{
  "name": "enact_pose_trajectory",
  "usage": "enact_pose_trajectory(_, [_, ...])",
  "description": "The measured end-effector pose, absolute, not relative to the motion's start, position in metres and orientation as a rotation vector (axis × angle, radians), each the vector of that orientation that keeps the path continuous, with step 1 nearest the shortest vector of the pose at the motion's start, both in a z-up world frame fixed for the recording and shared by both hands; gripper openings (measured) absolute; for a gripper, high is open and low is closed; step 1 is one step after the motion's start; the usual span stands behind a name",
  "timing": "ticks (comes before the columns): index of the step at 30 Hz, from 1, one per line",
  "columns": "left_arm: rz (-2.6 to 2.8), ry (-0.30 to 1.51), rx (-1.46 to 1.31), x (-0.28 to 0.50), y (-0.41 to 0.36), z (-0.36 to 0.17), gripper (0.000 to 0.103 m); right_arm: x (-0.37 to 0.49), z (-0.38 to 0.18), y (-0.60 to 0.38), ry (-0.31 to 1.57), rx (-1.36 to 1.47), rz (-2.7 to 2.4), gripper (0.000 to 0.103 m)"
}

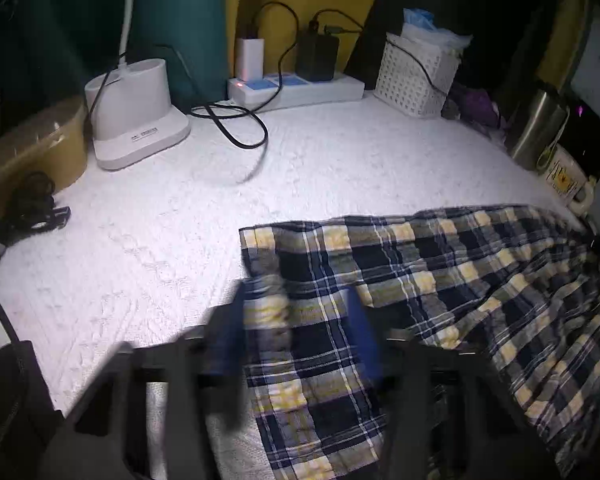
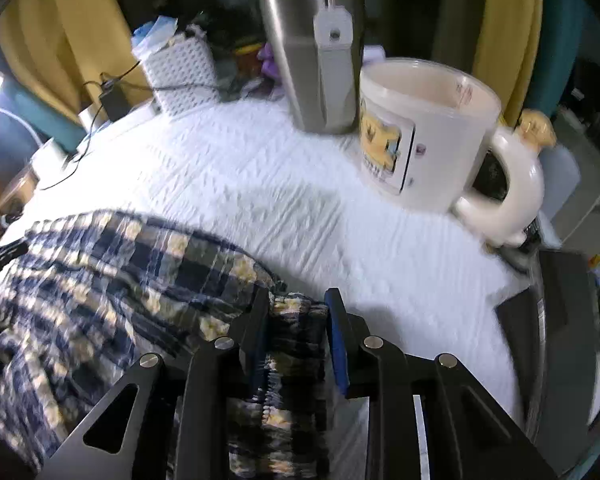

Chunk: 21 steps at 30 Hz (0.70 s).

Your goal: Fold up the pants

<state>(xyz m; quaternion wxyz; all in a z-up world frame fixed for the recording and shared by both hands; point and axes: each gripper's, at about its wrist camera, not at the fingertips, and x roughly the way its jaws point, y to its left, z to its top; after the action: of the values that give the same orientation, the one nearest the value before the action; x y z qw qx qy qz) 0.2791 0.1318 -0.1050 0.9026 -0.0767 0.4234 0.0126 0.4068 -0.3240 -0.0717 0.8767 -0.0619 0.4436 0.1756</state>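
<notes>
Two black grippers tilt down over a white textured bedspread (image 1: 147, 240), each set at an edge of the navy, yellow and white plaid pants (image 1: 440, 272). The left gripper (image 1: 295, 320) has blue-padded fingers either side of a bunched corner of cloth, but blur hides whether the pads press it. The right gripper (image 2: 295, 320) stands narrow around a gathered fold at the other end, seemingly pinching it.

Only the left wrist view shows a white power strip (image 1: 295, 88) with plugged-in chargers and a white lamp base (image 1: 135, 120). Only the right view shows the cream plastic handled jug (image 2: 432, 140) and steel tumbler (image 2: 312, 52) clearly. The white lattice basket (image 1: 416, 74) appears in both. The pants' near end is cut off behind both grippers.
</notes>
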Motion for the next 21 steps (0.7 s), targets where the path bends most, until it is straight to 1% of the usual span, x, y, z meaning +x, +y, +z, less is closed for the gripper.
enact_pose_trajectory(1, [0.017,0.884,-0.150,0.280,0.131,-0.105,0.004,0.406,-0.069,-0.319,0.905,-0.160,0.349,0.026])
enact_pose_trajectory(4, [0.012,0.887,-0.126,0.279,0.127,-0.105,0.002,0.408,-0.059,-0.304,0.830,-0.258,0.295,0.026])
enact_pose_trajectory(11, [0.034,0.806,-0.119,0.278,0.133,-0.081,0.001,0.436,-0.044,-0.289,0.777,-0.307,0.277,0.026])
enact_pose_trajectory(15, [0.040,0.794,-0.096,0.285,0.135,-0.075,0.001,0.446,-0.037,-0.282,0.761,-0.324,0.273,0.026])
enact_pose_trajectory(21, [0.058,0.860,-0.064,0.296,0.132,-0.100,0.001,0.457,-0.069,-0.282,0.831,-0.351,0.268,0.026])
